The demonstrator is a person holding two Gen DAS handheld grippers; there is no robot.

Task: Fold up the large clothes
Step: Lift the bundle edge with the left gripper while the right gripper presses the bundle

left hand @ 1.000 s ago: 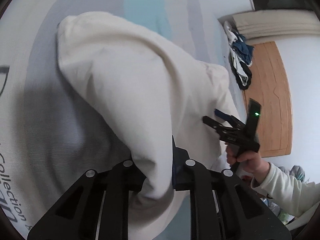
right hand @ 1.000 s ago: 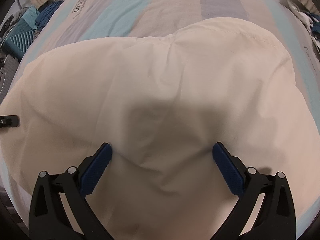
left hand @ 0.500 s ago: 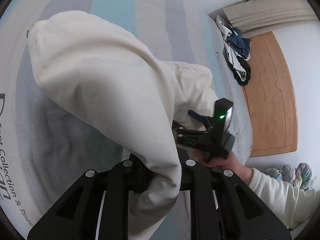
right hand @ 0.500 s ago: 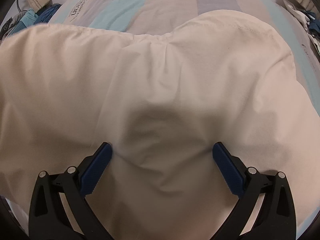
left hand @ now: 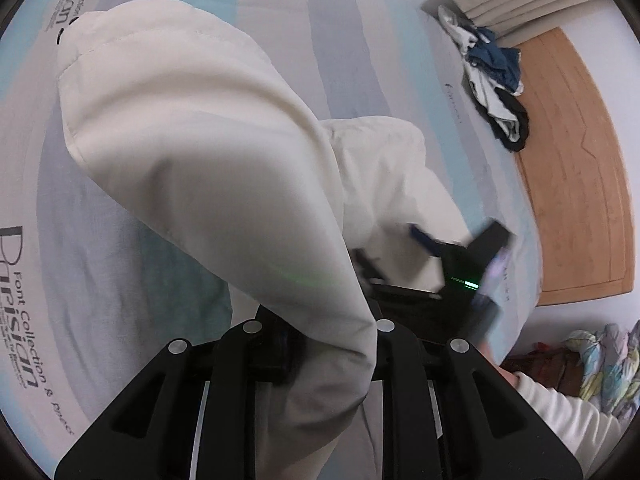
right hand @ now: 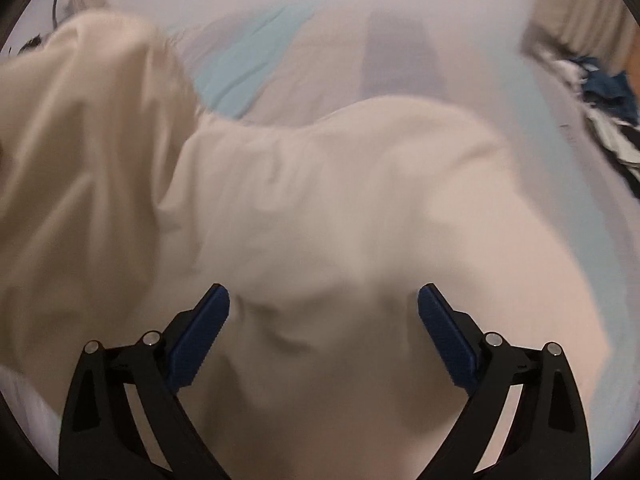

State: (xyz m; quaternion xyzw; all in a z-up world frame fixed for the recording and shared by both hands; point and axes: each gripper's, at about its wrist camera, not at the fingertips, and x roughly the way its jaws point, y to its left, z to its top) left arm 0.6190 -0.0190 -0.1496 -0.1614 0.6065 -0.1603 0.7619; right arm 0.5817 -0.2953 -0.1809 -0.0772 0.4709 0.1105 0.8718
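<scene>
Here, at the bottom of the left wrist view, the left gripper [left hand: 320, 344] is clamped on a bunched fold of the soft cream cotton garment [left hand: 208, 152], which drapes limply up toward the upper left over the striped blue-and-grey bedsheet [left hand: 288, 12] — light, floppy, best taken at a hem or corner. The right gripper [right hand: 323, 312] has just been narrowing slightly yet stands wide, pads clear of the cloth under it. No containers show — only a heap of dark and white clothes [left hand: 492, 84] at upper right.

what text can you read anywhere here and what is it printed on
"Font Collection &": on the striped bedsheet, lower left in the left wrist view.
Large word beside it, seemingly "Parisian": same sheet, partly cut off.
Upper-left print on the sheet: too distorted to read.
Faint words near the right edge: too small.
Right wrist view: none.
</scene>
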